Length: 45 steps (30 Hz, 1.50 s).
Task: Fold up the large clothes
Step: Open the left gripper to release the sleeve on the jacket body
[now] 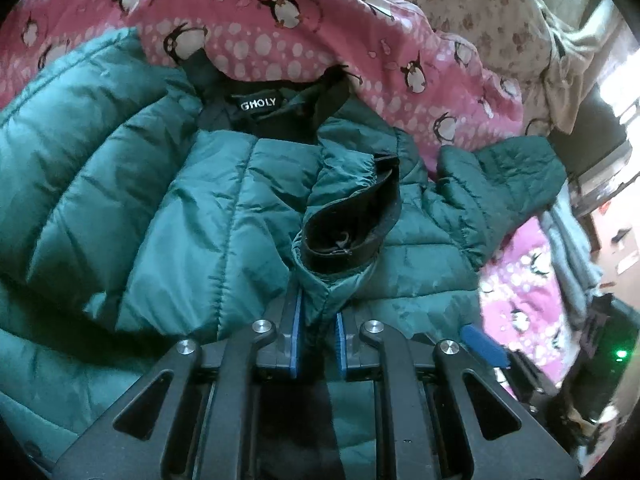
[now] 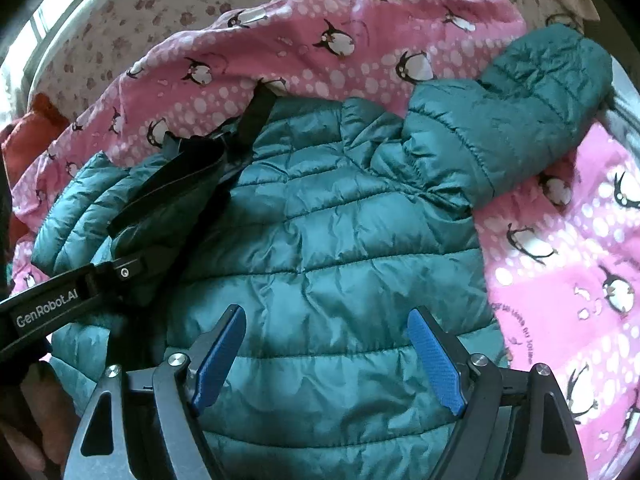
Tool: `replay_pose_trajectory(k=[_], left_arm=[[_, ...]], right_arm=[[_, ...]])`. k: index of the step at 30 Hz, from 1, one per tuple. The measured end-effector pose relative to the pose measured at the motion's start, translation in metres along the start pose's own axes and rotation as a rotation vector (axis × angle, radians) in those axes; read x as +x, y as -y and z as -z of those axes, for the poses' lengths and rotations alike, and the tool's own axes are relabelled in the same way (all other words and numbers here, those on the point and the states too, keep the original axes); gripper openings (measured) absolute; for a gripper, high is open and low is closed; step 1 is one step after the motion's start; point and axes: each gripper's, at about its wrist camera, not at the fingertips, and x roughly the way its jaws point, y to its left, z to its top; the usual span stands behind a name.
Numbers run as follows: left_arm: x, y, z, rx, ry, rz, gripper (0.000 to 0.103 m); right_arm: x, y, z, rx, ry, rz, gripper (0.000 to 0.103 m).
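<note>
Clamped nearly together, the jaws of the left gripper (image 1: 318,316) pinch a fold of the teal quilted jacket (image 1: 192,208) at its black-trimmed front edge, with fabric bunched between the blue pads (image 1: 296,320). Jaws of the right gripper (image 2: 326,356) stand wide apart, holding nothing; they hover above the jacket's lower quilted panels, and contact with the fabric cannot be confirmed. The left gripper's black body, marked GenRobot.AI, shows at the left edge of the right wrist view, at the jacket's dark placket. The jacket (image 2: 328,232) lies spread across a pink penguin-print blanket (image 2: 560,280). Its collar, bearing a black neck label (image 1: 259,103), points away from the cameras. One sleeve (image 2: 520,108) extends toward the upper right, resting on the blanket. A beige floral sheet (image 2: 152,12) lies beyond the blanket.
</note>
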Motion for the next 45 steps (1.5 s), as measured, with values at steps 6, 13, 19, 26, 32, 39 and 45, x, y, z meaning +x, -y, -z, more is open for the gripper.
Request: replay_pose_trajectory(k=[6,13,19,26,32,39,45], left_arm=[[-0.019,-0.003,0.004,-0.012,-0.026,0.084,0.027],[-0.076,-0.018,0.003,0.02,0.077,0.132,0.067],[-0.114,-0.065,0.0,0.007,0.168,-0.042,0.067],[-0.129,-0.145,0.0,-0.1,0.197,-0.223,0.067],[-0.132,-0.182,0.005,-0.173,0.199,-0.273,0.067],[-0.12,-0.195,0.004,-0.18,0.179,-0.31,0.067],[-0.091,-0.195,0.005,-0.17,0.125,-0.317,0.067]], right_arm=[[-0.003,0.012,0.004,0.062,0.004,-0.028,0.082],[-0.014,0.024,0.005,0.154,0.029,-0.091,0.082],[-0.02,0.017,-0.001,0.206,0.047,-0.225,0.082],[0.006,-0.022,-0.016,0.189,-0.035,-0.321,0.082],[0.04,-0.047,-0.028,0.113,-0.07,-0.258,0.041],[0.006,-0.05,-0.054,-0.087,0.167,-0.073,0.019],[0.026,-0.04,-0.079,-0.152,0.223,0.109,0.016]])
